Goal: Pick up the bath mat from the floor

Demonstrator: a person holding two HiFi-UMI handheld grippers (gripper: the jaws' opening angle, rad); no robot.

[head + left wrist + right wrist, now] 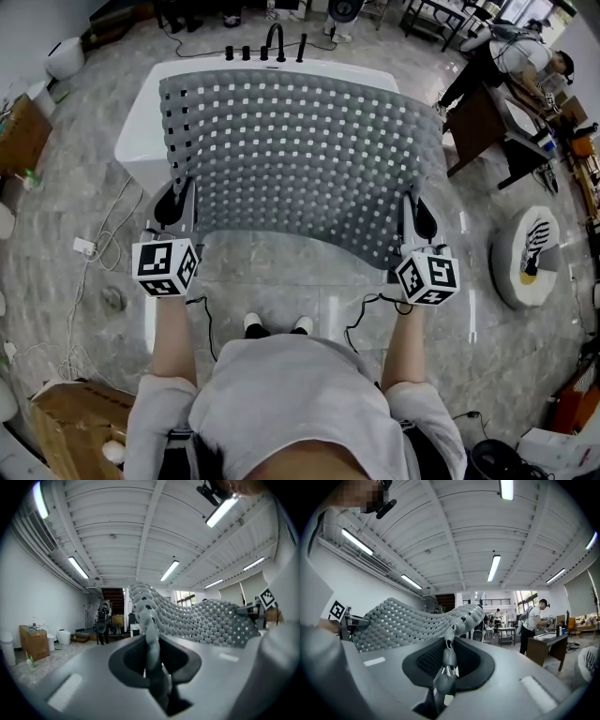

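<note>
A grey bath mat (300, 159) with rows of square holes hangs stretched between my two grippers, off the floor, in front of a white bathtub (141, 122). My left gripper (175, 208) is shut on the mat's near left corner. My right gripper (417, 220) is shut on the near right corner. In the left gripper view the mat's edge (152, 634) runs pinched between the jaws and its bumpy underside (206, 620) spreads to the right. The right gripper view shows the edge (449, 660) clamped between the jaws, with the mat (408, 620) stretching left.
The tub's black taps (267, 49) stand at its far rim. A person (511, 56) works at a table at the right. A round robot vacuum (530, 258) sits on the floor at right. Cables and a power strip (86, 247) lie at left, a cardboard box (75, 422) near left.
</note>
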